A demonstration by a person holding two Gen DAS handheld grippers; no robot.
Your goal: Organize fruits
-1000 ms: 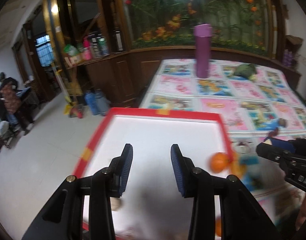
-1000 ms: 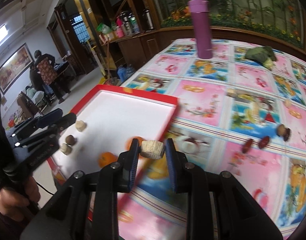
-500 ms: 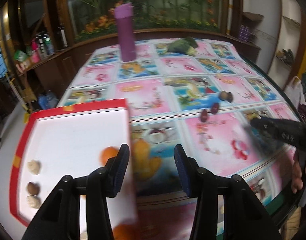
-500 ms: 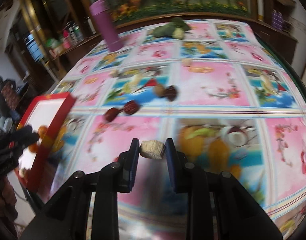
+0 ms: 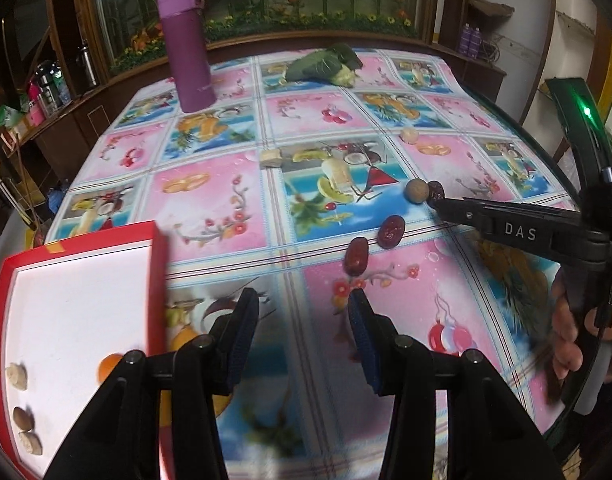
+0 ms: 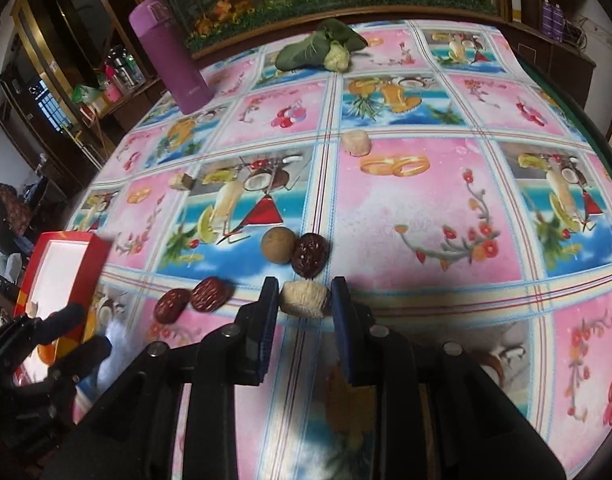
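Two handheld grippers hang over a table spread with a fruit-print tablecloth (image 6: 418,216). Right gripper (image 6: 305,300) is clamped on a pale, ridged dried fruit piece (image 6: 306,299), held above the cloth just short of a round tan fruit (image 6: 277,245) and a wrinkled dark red date (image 6: 310,254) that lie touching each other. Two more red dates (image 6: 193,298) lie side by side to their left. Left gripper (image 5: 303,320) has its jaws parted with nothing between them, poised over the cloth beside the red-rimmed white tray (image 5: 155,280) at the table's left edge. Inside the tray lie an orange fruit (image 5: 109,366) and three small pale and brown pieces (image 5: 21,412) along its left side. Farther back on the cloth sit a pale round piece (image 6: 356,142), a small tan chunk (image 6: 181,181), a leafy green vegetable (image 6: 318,50) and an upright purple flask (image 6: 167,54). A person's fingers (image 5: 568,336) grip the right gripper's handle in the left wrist view.
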